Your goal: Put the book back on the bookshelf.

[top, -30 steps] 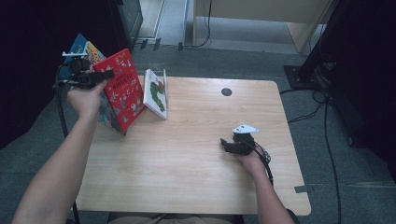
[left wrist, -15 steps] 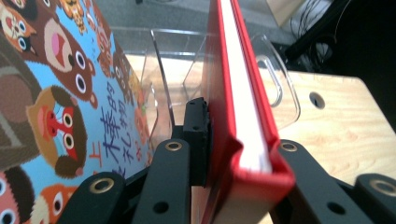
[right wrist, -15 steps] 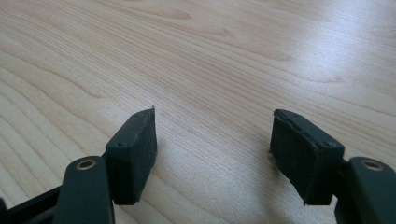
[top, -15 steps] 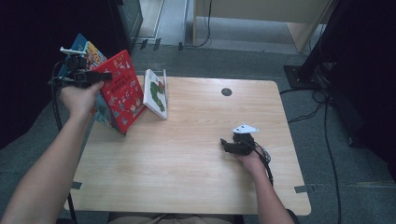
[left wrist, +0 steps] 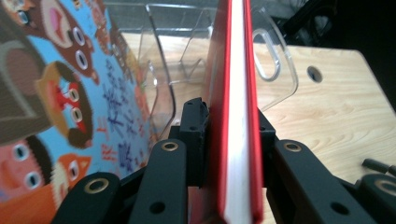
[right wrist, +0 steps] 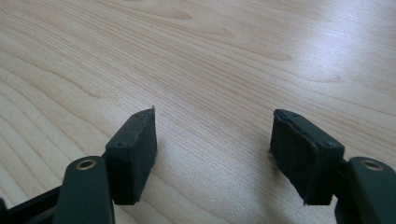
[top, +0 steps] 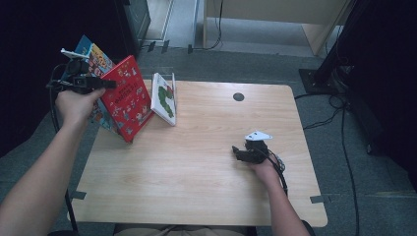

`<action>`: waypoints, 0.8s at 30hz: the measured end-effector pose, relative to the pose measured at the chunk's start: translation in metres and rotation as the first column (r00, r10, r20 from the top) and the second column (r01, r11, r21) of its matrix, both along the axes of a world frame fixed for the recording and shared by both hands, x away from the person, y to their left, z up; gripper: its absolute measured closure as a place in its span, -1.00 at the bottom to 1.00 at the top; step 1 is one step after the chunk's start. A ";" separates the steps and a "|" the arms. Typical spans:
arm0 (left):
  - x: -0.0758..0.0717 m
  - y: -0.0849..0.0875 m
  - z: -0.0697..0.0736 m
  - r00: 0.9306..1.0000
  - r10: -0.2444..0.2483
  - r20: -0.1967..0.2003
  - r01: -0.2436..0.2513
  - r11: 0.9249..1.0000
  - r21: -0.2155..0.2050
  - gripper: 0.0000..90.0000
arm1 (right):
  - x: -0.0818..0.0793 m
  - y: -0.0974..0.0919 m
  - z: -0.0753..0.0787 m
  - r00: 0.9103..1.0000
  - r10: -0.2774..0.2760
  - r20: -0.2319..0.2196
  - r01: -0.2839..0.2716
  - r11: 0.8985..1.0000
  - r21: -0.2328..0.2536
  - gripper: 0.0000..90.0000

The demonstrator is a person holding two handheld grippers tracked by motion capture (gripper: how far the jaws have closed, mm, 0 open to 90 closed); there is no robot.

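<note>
Item one: the red picture book (top: 124, 98). We find it tilted at the left edge of the wooden table (top: 206, 187), its lower corner resting on the tabletop, its top leaning out to the left. In the left gripper view its white page block (left wrist: 237, 116) runs straight up between the two black jaws.

Item two: the left gripper (top: 101, 84). We record it at the book's upper left edge, held by the left hand (top: 74, 105). Its pads (left wrist: 195, 135) sit against both red covers, so we count the book as still grasped, though the jaws have just been easing open.

Item three: the blue picture book (left wrist: 60, 88) with cartoon animals, standing just behind and to the left of the red one.

Item four: the clear plastic book stand (left wrist: 275, 65), on the table beyond the red book.

Item five: a white book with a green caterpillar (top: 163, 98), leaning upright just to the right of the red book.

Item six: the right gripper (right wrist: 212, 154). We log it low over bare wood on the right half of the table, well apart from the books, its jaws spread with nothing between them.
</note>
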State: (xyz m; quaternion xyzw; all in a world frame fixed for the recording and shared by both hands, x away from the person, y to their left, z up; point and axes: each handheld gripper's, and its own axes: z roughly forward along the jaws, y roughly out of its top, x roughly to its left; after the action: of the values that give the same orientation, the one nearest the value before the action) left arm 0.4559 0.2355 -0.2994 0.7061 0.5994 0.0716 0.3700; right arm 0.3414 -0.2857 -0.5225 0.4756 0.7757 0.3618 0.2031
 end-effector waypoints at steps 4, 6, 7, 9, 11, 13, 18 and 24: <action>0.001 0.004 0.000 1.000 -0.008 -0.030 0.009 1.000 0.024 0.68 | 0.000 0.000 0.000 1.000 0.000 0.000 0.000 1.000 0.000 -0.29; 0.002 0.005 0.000 0.999 -0.010 -0.044 0.011 1.000 0.023 0.69 | 0.000 0.000 0.000 1.000 0.000 0.000 0.000 1.000 -0.001 -0.29; 0.002 0.004 0.000 0.999 -0.014 -0.052 0.015 1.000 0.024 0.68 | 0.000 0.000 0.000 1.000 0.000 0.000 0.000 1.000 -0.001 -0.29; 0.002 0.004 0.001 0.998 -0.019 -0.065 0.022 0.999 0.040 0.69 | 0.000 0.000 0.000 1.000 0.000 -0.001 0.000 1.000 0.000 -0.29; 0.003 0.005 0.002 0.997 -0.022 -0.079 0.025 0.999 0.041 0.68 | 0.000 0.000 0.000 1.000 0.000 0.000 0.000 1.000 -0.001 -0.29; 0.004 0.005 0.003 0.996 -0.023 -0.083 0.027 0.999 0.047 0.67 | 0.000 0.000 0.000 1.000 0.000 0.000 0.000 1.000 0.000 -0.29; 0.006 0.004 0.004 0.994 -0.037 -0.104 0.043 0.997 0.060 0.67 | 0.000 0.000 0.000 1.000 0.000 0.000 0.000 1.000 -0.001 -0.29; 0.010 0.006 0.005 0.988 -0.065 -0.143 0.076 0.995 0.069 0.68 | 0.000 0.000 0.000 1.000 0.000 0.000 0.000 1.000 -0.001 -0.29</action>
State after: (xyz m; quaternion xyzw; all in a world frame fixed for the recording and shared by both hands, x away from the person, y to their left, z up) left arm 0.4657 0.2413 -0.2941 0.7436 0.5955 0.0309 0.3026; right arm 0.3413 -0.2857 -0.5225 0.4756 0.7758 0.3615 0.2034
